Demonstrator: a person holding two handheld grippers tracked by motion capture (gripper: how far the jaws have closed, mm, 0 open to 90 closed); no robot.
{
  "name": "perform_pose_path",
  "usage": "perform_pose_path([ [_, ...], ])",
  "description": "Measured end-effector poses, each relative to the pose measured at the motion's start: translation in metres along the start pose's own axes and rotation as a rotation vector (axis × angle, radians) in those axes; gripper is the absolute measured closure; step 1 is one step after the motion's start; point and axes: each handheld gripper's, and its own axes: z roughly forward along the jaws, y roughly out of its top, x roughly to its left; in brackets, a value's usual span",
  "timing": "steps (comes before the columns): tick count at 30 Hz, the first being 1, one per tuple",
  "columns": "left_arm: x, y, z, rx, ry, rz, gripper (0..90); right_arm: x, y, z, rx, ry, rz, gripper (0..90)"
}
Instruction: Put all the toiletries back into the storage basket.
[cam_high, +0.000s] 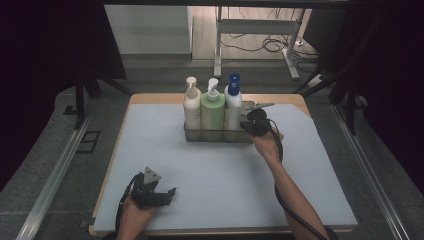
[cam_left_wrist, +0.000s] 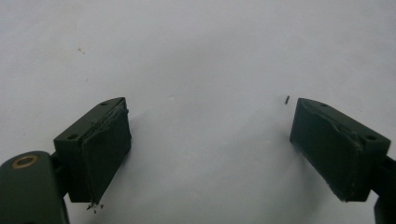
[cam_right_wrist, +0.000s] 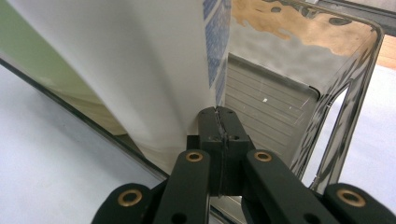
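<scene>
right gripper (cam_right_wrist: 219, 122) closed at white bottle (cam_right_wrist: 140, 70), label cut off.

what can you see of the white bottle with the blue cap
The white bottle with the blue cap stands upright at the right end of a row of three in the metal caddy, beside the green pump bottle. It looks like plastic, with blue print on its side. The right gripper, jaws shut, is right against it.
</scene>
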Motion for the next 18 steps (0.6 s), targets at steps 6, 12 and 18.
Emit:
perform_pose_path([
  [6, 0.0, 0.0, 0.0, 0.001, 0.001, 0.0, 12.1, 0.002, 0.003, -0.008, -0.017, 0.028, -0.006, 89.4],
  [12, 0.0, 0.0, 0.0, 0.001, 0.001, 0.0, 12.1, 0.007, 0.005, -0.012, -0.015, 0.041, -0.024, 89.4],
  [18, 0.0, 0.0, 0.0, 0.001, 0.001, 0.0, 12.1, 0.008, 0.006, -0.014, -0.015, 0.05, -0.026, 89.4],
])
